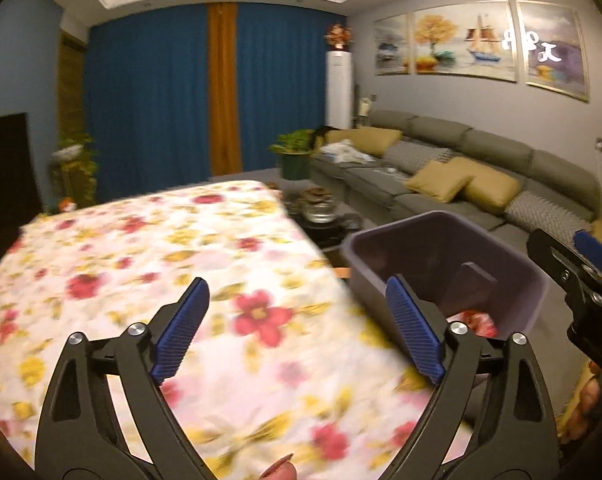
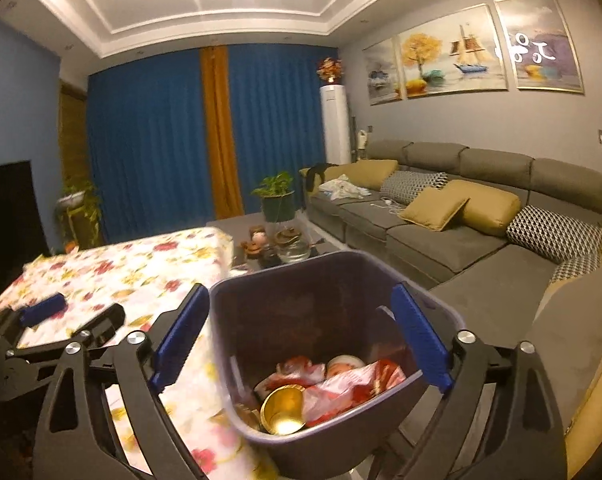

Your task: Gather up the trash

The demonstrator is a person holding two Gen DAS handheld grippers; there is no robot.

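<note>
A dark purple trash bin (image 2: 261,280) stands beside the right edge of the floral-cloth table (image 2: 141,264). In it lie red and white wrappers (image 2: 341,388) and a gold foil cup (image 2: 283,408). My right gripper (image 2: 297,344) is open and empty, hovering above the bin's mouth. My left gripper (image 1: 297,328) is open and empty above the table (image 1: 141,260), left of the bin (image 1: 521,280). The right gripper (image 1: 585,272) shows at the left wrist view's right edge. The left gripper (image 2: 61,316) shows at the right wrist view's left edge.
A grey sectional sofa (image 2: 481,232) with yellow and patterned cushions runs along the right wall. A low tea table with a glass jar (image 2: 293,248) and a potted plant (image 2: 277,196) stands behind the bin. Blue curtains (image 2: 149,140) cover the far wall.
</note>
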